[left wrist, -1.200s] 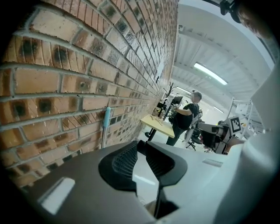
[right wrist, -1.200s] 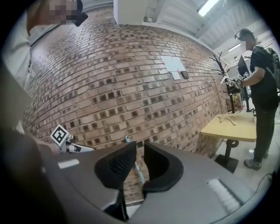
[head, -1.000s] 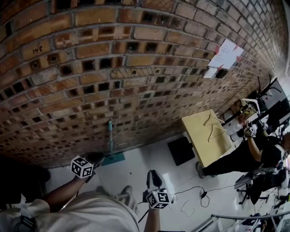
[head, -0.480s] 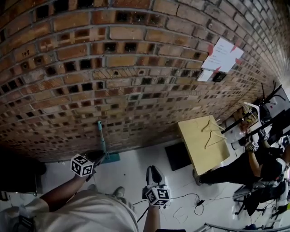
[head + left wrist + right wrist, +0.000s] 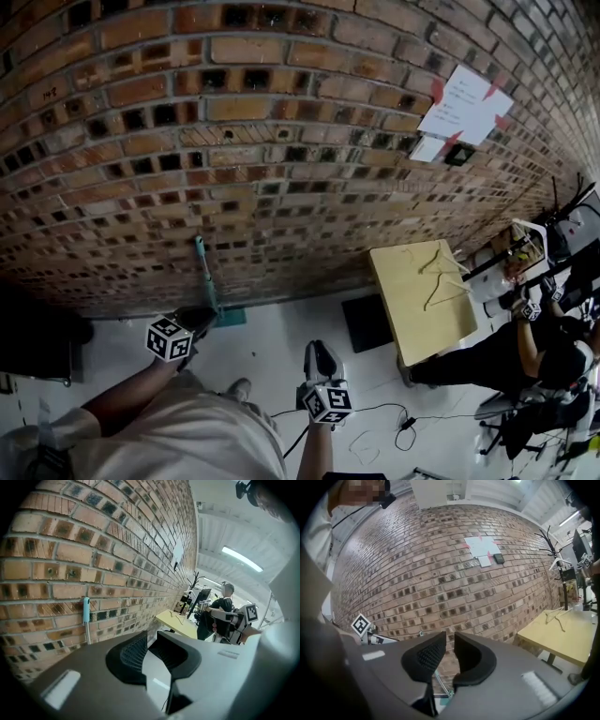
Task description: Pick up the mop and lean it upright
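The mop (image 5: 207, 277) stands upright against the brick wall, its teal grip on top and its teal head (image 5: 231, 319) on the floor. In the left gripper view the mop (image 5: 86, 616) is left of the jaws, apart from them. My left gripper (image 5: 204, 319) is close to the mop's foot. Its jaws have just been opening, and nothing is between them (image 5: 151, 637). My right gripper (image 5: 320, 349) hangs over the white floor to the right, narrowly open and empty (image 5: 450, 641). The mop's shaft (image 5: 439, 682) shows below the right gripper's jaws.
A yellow table (image 5: 422, 295) with white hangers stands to the right against the wall, a black mat (image 5: 366, 323) beside it. A person (image 5: 525, 347) sits at the far right. Cables (image 5: 375, 422) lie on the floor. Papers (image 5: 466, 105) hang on the wall.
The head view has drifted, so the mop and table sit further left. The mop keeps its place against the wall. Both grippers stay nearly where they were in the picture.
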Tool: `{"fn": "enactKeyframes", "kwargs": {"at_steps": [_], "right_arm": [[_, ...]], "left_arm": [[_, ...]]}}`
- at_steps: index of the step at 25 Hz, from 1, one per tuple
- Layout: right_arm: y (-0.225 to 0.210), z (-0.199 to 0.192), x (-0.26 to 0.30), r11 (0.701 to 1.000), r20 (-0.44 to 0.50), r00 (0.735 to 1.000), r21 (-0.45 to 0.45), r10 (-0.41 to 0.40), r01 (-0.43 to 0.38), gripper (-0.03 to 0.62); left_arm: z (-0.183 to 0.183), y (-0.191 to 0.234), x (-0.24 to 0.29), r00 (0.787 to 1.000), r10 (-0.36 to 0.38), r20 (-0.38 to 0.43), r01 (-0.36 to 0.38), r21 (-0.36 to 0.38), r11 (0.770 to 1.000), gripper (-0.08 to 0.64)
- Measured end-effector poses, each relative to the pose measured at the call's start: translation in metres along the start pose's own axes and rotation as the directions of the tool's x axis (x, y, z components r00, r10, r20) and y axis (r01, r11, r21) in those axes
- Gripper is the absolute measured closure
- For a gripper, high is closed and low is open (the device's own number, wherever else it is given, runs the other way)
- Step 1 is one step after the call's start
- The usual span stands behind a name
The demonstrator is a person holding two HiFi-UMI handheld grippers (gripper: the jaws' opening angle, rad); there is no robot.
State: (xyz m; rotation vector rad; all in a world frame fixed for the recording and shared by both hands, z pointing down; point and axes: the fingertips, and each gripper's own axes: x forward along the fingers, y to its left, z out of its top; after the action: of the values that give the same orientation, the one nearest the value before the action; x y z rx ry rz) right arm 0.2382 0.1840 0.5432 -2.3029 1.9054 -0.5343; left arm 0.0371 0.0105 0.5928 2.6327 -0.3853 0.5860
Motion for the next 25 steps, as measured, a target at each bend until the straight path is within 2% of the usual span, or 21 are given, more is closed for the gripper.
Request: {"fn": "enactKeyframes", "kwargs": {"at_steps": [8, 15, 20, 25], "right_arm": [[-0.008, -0.005, 0.003, 1.0, -0.009, 1.0, 0.007, 0.025, -0.025, 0.541], [0.008, -0.008, 0.024, 0.999, -0.035, 0.999, -0.001, 0.042, -0.042, 0.541], [0.019, -0.003, 0.041, 1.0, -0.035, 0.999, -0.016, 0.008, -0.009, 0.541], [0.033, 0.012, 0.059, 0.999, -0.014, 0.999, -0.012, -0.046, 0.046, 0.541]], "left_arm": [[-0.005, 0.0, -0.002, 0.999, 0.042, 0.008, -0.042, -0.018, 0.999, 0.476], [-0.005, 0.023, -0.009, 0.998, 0.056, 0.011, -0.056, -0.045, 0.997, 0.476], [-0.004, 0.047, -0.008, 1.0, 0.028, -0.007, -0.028, -0.051, 0.998, 0.474], [0.014, 0.071, -0.002, 0.999, -0.024, -0.021, 0.023, -0.031, 0.999, 0.474]]}}
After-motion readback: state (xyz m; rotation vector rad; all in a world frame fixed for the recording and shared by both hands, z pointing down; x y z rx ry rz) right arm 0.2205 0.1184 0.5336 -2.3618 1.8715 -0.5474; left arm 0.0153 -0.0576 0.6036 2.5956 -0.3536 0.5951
